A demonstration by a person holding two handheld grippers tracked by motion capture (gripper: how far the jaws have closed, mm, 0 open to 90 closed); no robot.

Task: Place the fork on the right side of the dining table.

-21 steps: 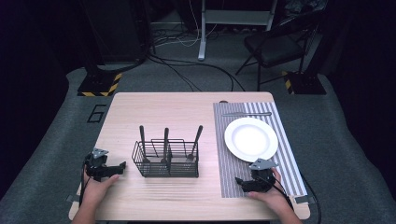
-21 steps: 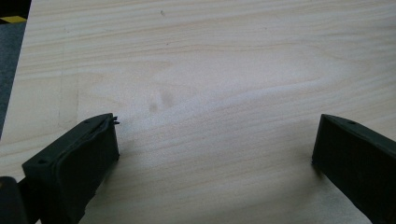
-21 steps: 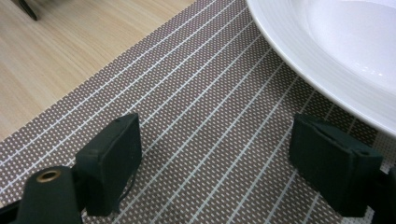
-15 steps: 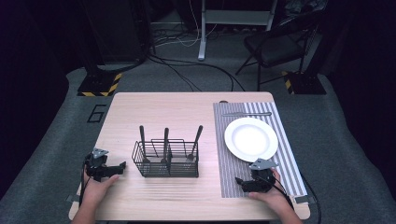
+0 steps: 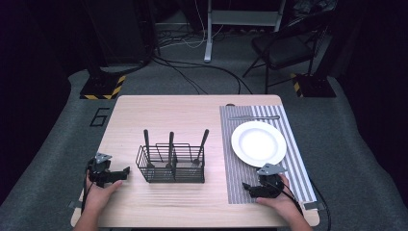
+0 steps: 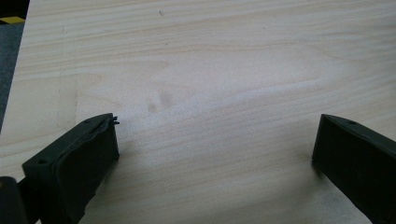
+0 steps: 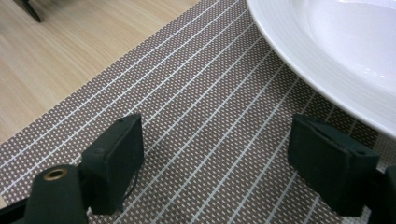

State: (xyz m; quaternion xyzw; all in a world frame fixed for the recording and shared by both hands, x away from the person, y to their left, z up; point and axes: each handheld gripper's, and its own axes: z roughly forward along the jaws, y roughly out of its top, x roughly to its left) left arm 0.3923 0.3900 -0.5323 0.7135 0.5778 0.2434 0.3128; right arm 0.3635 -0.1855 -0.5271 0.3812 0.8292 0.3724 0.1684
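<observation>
Grippers [image 5: 126, 171] [image 5: 246, 186] open, resting beside caddy [image 5: 170, 163].

Dark room, grey carpet [image 5: 337, 144], black chair [image 5: 284, 48] behind.

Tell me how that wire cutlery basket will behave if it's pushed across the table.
The wire basket looks light, so it should probably slide easily on the smooth wooden table. Three tall utensil handles stand well above its rim, so a high push might tip it or rattle them.
</observation>
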